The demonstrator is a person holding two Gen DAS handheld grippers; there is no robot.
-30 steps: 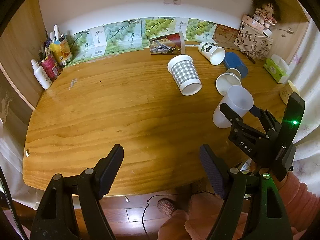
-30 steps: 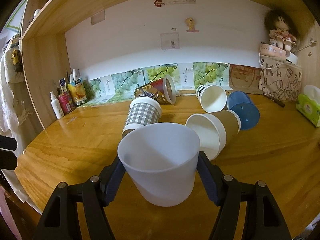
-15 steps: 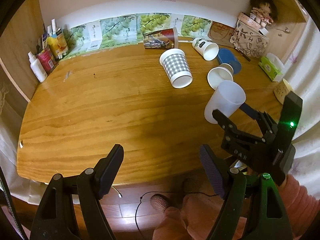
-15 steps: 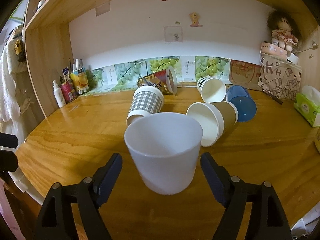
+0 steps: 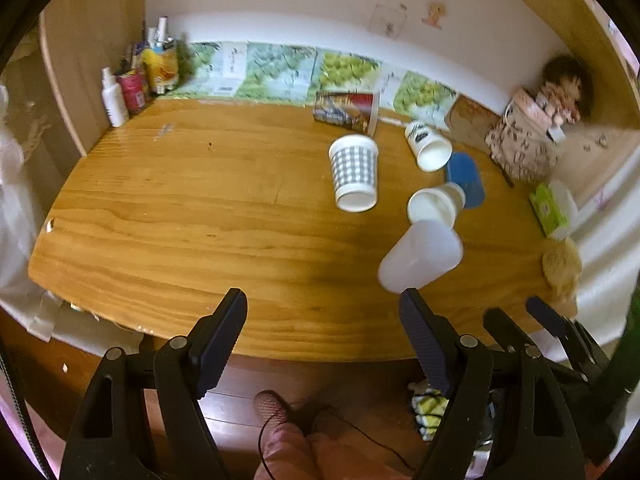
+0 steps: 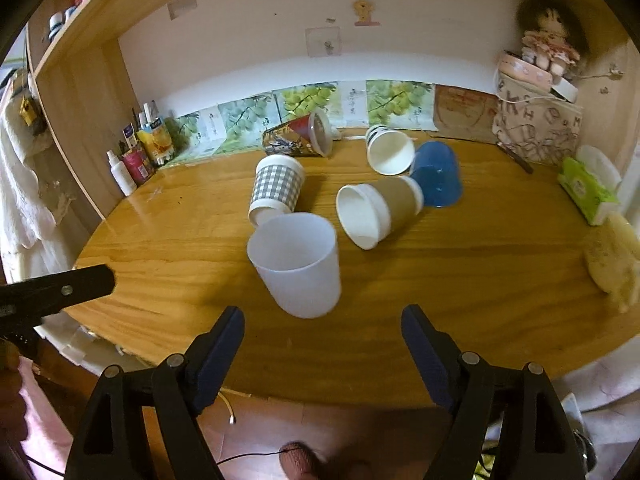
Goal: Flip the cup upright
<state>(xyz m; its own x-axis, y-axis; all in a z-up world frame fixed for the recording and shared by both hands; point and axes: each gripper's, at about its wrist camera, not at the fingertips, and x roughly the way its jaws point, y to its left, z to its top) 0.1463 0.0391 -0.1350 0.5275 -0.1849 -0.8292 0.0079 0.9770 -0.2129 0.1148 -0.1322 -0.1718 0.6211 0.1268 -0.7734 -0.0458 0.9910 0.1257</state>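
Observation:
A translucent white plastic cup [image 6: 296, 264] stands upright on the wooden table [image 6: 460, 280], mouth up; it also shows in the left wrist view [image 5: 420, 258]. My right gripper [image 6: 323, 344] is open and empty, pulled back to the table's front edge, a short way from the cup. My left gripper [image 5: 323, 336] is open and empty over the front edge, left of the cup. Several other cups lie on their sides behind it: a checked one [image 6: 276, 190], a brown-sleeved one [image 6: 380, 212], a blue one [image 6: 436, 180], a white one [image 6: 390, 152] and a printed one [image 6: 298, 140].
Bottles [image 6: 136, 160] stand at the back left by the wooden side wall. A patterned bag [image 6: 536, 132] with a doll [image 6: 548, 44] and a green tissue pack [image 6: 588, 192] sit at the right. A sponge [image 6: 612, 264] lies at the right edge.
My right gripper opened and let go of the white plastic cup, then drew back toward the table's front edge. The cup stays upright. Both grippers have moved back and higher.

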